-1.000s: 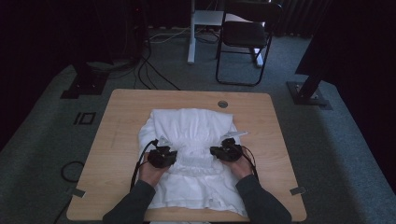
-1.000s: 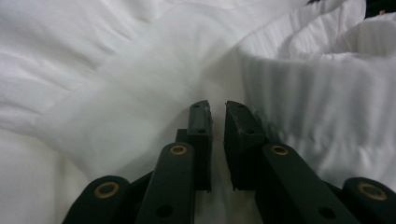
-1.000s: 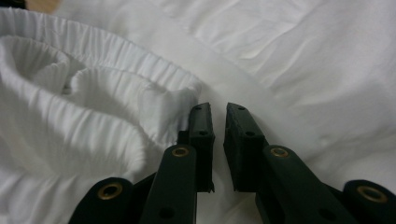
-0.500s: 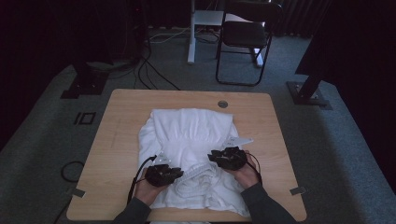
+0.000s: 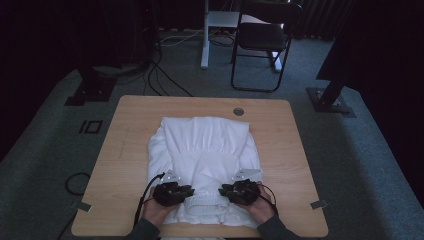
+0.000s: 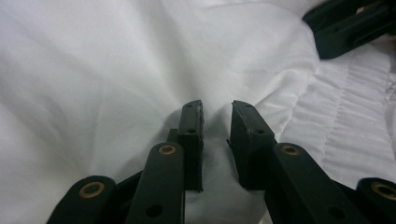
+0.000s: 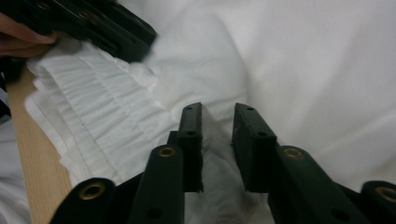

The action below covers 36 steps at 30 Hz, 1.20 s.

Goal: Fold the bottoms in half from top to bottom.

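Dark carpeted floor surrounds the light wooden table (image 5: 125, 150), where a white gathered fabric garment (image 5: 205, 145) lies spread in the middle, reaching the near edge. Both tools sit on its near part, either side of the ribbed elastic band (image 5: 204, 207). Left gripper (image 6: 216, 112) has jaws slightly apart, cloth bunched between them, having just opened. Right gripper (image 7: 217, 114) stands likewise, jaws just narrowing over a fold.

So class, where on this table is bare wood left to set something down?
Bare wooden tabletop lies left of the white pleated garment, right of it, and in a strip along the far edge by the round grommet hole. The near middle is crowded: cloth and both grippers.
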Motion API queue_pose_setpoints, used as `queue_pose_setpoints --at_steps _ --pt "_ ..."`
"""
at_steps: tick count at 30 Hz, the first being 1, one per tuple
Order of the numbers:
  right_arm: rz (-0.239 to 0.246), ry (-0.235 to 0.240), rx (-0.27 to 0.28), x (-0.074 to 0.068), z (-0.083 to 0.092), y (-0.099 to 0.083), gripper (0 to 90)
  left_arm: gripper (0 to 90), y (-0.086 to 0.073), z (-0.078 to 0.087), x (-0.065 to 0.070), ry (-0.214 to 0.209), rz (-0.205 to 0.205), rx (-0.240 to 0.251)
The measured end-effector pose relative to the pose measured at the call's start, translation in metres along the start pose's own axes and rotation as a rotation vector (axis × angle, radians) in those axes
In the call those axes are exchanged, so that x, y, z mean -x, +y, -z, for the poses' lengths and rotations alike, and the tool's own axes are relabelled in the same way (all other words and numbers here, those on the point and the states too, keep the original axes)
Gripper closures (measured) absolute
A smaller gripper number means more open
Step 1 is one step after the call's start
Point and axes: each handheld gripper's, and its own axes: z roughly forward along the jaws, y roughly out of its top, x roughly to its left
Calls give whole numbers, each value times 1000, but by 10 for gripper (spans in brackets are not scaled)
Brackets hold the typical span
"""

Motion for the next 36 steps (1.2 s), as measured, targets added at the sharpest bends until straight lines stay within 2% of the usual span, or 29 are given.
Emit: queue_pose_setpoints --at_steps 2,4,7,9,11,13,16,18,22,23,25,28,32,34,36 --pt "-11 1 -56 1 -9 -9 766 750 -3 -1 1 1 9 8" --pt "-32 -4 -40 0 -10 -13 772 753 -3 -1 3 8 7 8" --pt "-9 -13 -62 -3 -9 -11 770 750 -2 0 4 3 5 0" --pt "-2 -7 -63 -2 -8 -8 748 708 2 4 3 5 -7 7" --pt "-5 7 -37 1 -3 -5 658 632 9 11 2 34 -31 26" --pt "-5 -3 10 6 5 1 597 605 19 19 -1 67 -43 54" --pt "-11 -69 76 19 18 15 534 584 41 30 -16 137 -48 115" --pt "-19 -128 105 32 21 24 511 578 53 31 -26 185 -47 132" --pt "-42 -214 115 60 12 42 493 560 76 20 -50 268 -56 139" --pt "-52 -239 109 68 7 47 488 559 80 16 -56 278 -50 135" --pt "-56 -260 99 78 -2 52 488 559 85 7 -64 292 -43 121" --pt "-61 -297 76 92 -20 58 485 552 86 -13 -78 318 -41 74" --pt "-69 -313 27 105 -39 55 481 550 76 -32 -92 315 -24 24" --pt "-86 -308 -3 109 -46 50 482 550 69 -32 -98 284 5 46" --pt "-85 -307 10 109 -46 45 484 555 64 -28 -100 264 41 60"
